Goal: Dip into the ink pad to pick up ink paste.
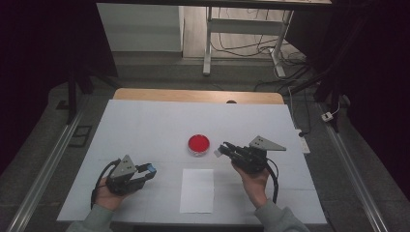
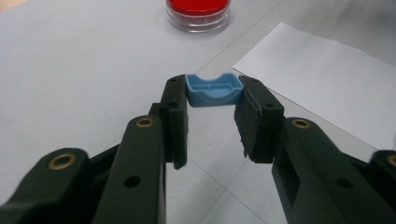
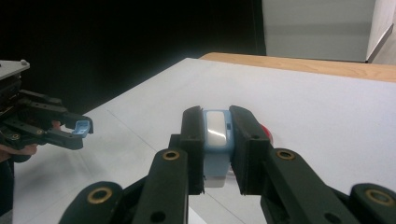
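Observation:
My left gripper (image 1: 149, 170) sits low at the table's front left, shut on a small blue plastic piece (image 2: 214, 90) with a curved top edge, pinched at the jaw tips (image 2: 213, 95). Held right of centre, my right gripper (image 1: 222, 150) points left and is shut on a small blue block with a white face (image 3: 216, 133), clamped between its pads (image 3: 216, 119). A round clear dish with red contents (image 1: 198, 144) stands between and just beyond the two grippers; it is also ahead in the left gripper view (image 2: 198, 11). The right gripper view shows the left gripper (image 3: 70, 133) with its blue piece (image 3: 82, 127).
A white sheet of paper (image 1: 197, 190) lies flat near the front edge, between my hands. The white table cover (image 1: 159, 121) ends at a wooden strip (image 1: 193, 95) at the back. Table legs and cables stand on the floor beyond.

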### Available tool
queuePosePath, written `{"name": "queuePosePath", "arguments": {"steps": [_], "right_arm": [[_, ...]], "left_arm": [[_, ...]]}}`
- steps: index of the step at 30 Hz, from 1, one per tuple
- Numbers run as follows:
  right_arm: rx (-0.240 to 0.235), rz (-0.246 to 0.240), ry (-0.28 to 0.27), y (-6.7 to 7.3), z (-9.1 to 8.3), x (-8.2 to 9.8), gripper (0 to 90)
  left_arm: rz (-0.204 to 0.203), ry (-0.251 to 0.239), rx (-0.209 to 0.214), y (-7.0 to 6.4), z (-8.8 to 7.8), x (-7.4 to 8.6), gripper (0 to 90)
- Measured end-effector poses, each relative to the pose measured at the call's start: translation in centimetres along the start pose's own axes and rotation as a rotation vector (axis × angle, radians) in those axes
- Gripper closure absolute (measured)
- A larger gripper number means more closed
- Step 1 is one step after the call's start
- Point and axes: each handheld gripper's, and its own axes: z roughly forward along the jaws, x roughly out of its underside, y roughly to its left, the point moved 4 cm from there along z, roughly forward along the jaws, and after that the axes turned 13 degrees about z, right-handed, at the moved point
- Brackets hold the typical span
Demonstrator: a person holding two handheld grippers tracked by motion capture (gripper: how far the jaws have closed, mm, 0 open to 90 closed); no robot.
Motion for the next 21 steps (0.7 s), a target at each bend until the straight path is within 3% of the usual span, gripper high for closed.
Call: {"name": "queuePosePath", "arguments": {"steps": [21], "right_arm": [[0.005,-0.019,0.003,-0.1,1.6,-0.8,75.4]], "left_arm": [[-0.003,-0.001,0.003,0.1,0.0,0.0,64.7]]}}
